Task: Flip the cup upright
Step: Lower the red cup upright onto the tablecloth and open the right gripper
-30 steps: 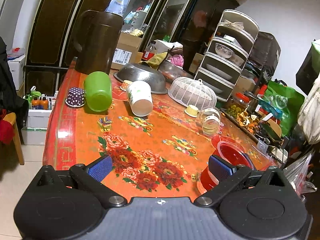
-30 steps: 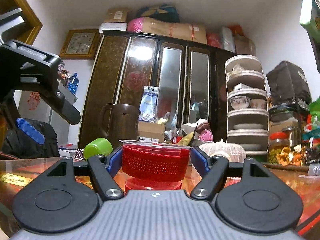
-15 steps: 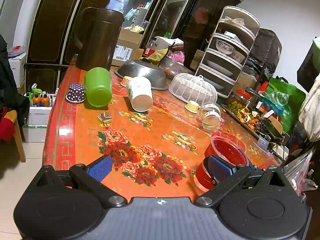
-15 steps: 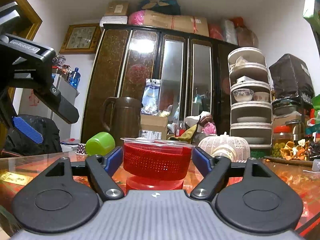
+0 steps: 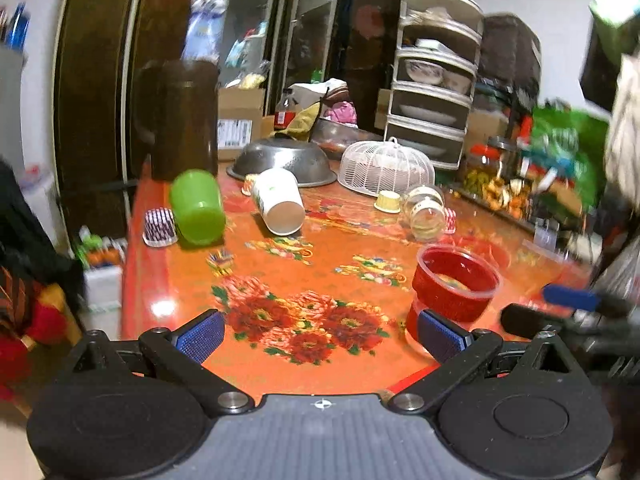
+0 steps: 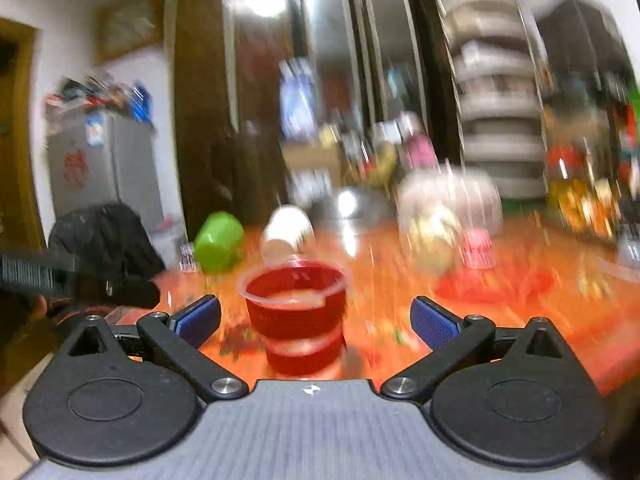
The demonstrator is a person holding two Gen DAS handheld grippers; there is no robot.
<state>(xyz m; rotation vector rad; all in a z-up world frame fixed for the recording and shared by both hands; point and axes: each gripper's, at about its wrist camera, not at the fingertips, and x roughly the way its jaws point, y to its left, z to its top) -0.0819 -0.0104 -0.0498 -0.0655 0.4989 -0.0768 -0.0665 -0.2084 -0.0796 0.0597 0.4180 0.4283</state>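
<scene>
Your left gripper (image 5: 320, 334) has a ribbed grey body with a small crosshair mark at its front edge, two black teardrop-shaped plates each stamped with a raised circle, and black link arms pinned with silver screws. Its fingers (image 5: 199, 336) end in blue pads with a fine cross-hatched texture. Your right gripper (image 6: 316, 322) is built the same way: grey ribbed centre, black plates with triangular cut-outs, silver screws and blue textured pads (image 6: 434, 326).
</scene>
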